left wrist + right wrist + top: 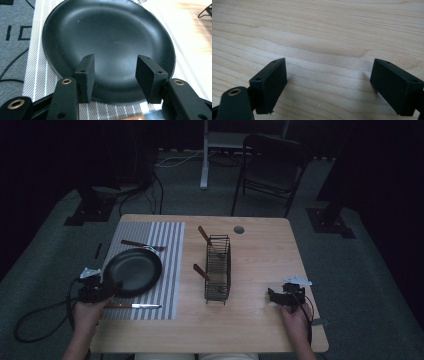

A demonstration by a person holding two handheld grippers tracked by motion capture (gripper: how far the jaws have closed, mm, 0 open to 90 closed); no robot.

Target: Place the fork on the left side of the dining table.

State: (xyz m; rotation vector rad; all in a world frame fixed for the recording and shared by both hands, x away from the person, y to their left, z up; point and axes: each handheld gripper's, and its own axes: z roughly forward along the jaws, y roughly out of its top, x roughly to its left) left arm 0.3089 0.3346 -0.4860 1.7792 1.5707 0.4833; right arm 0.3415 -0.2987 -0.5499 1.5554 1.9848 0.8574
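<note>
Black plate (107,37) on striped mat (170,265), table's (260,320) left edge, near-left. Your left gripper (115,75) at plate's near rim, jaws apart, nothing pinched. Your right gripper (329,85) spread wide over bare wood nr right edge.

Left gripper (113,75) parted, right gripper (329,85) wide

- My left gripper (115,77) has its two black jaws parted over the near rim of the black plate (107,37), nothing clamped between them.
- The plate lies on a striped placemat (37,75).
- Pale wooden table (195,30) shows at the right, grey floor (15,37) at the left.
</note>
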